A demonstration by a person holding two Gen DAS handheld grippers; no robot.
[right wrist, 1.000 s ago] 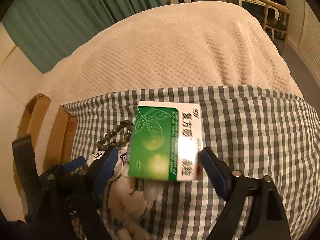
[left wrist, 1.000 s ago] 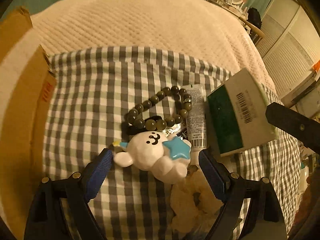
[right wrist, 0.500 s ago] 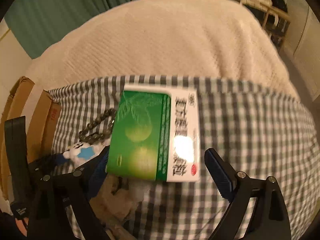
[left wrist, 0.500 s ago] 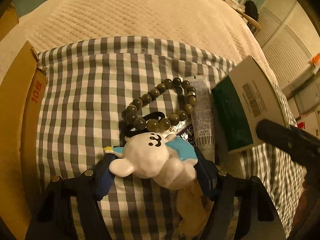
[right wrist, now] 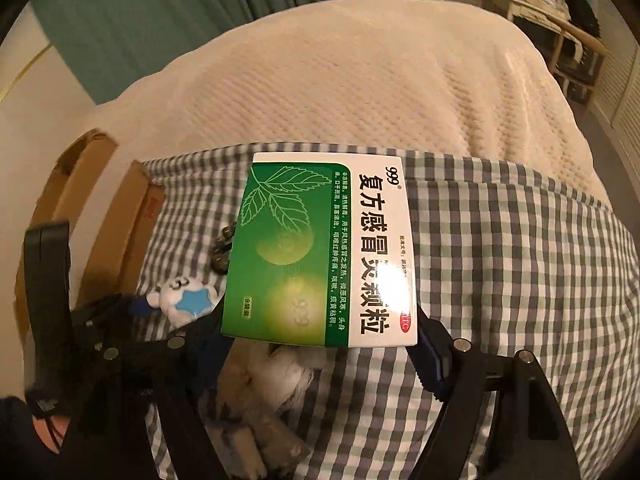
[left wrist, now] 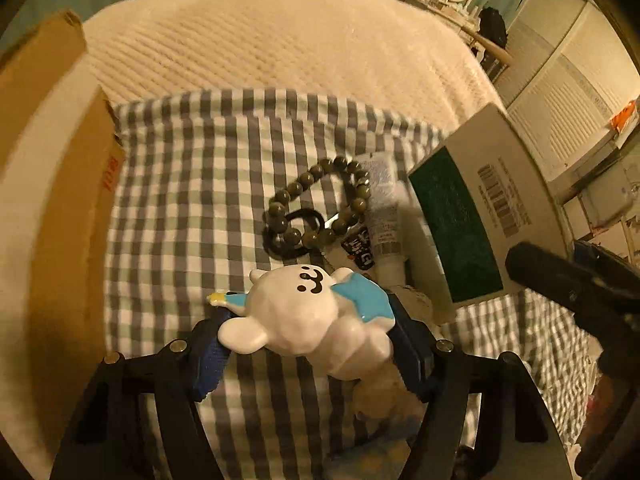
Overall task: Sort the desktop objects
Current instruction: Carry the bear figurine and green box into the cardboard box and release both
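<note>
Your left hand-held gripper (left wrist: 310,334) is pinching the white bear toy (left wrist: 308,312) between its blue pads, one pad (left wrist: 210,354) at the toy's ear side and the other at the blue star on its far side. The toy looks lifted clear of the checked cloth (left wrist: 180,184), face up, with its small black smile toward the bed's far end.

Your right hand-held gripper (right wrist: 320,344) is clamped on the green and white medicine box (right wrist: 320,252), gripping its near end so the box tilts up and away from you, printed face toward the camera. In the left wrist view the same box (left wrist: 480,216) shows its barcode side and hangs above the cloth at the right.

On the cloth beyond the toy lies a bead bracelet (left wrist: 316,208) with a black hair tie (left wrist: 294,236) overlapping its near loop. Just beside the bracelet, on its right, lies a small white tube (left wrist: 386,220), cap end toward you, with a small dark packet (left wrist: 360,250) at its left. Something pale and fluffy (right wrist: 280,376) lies on the cloth under the box; you cannot tell what it is.

A cardboard box (left wrist: 68,200) stands along the left edge of the cloth, and the cloth lies on the cream bedspread (left wrist: 280,40).
</note>
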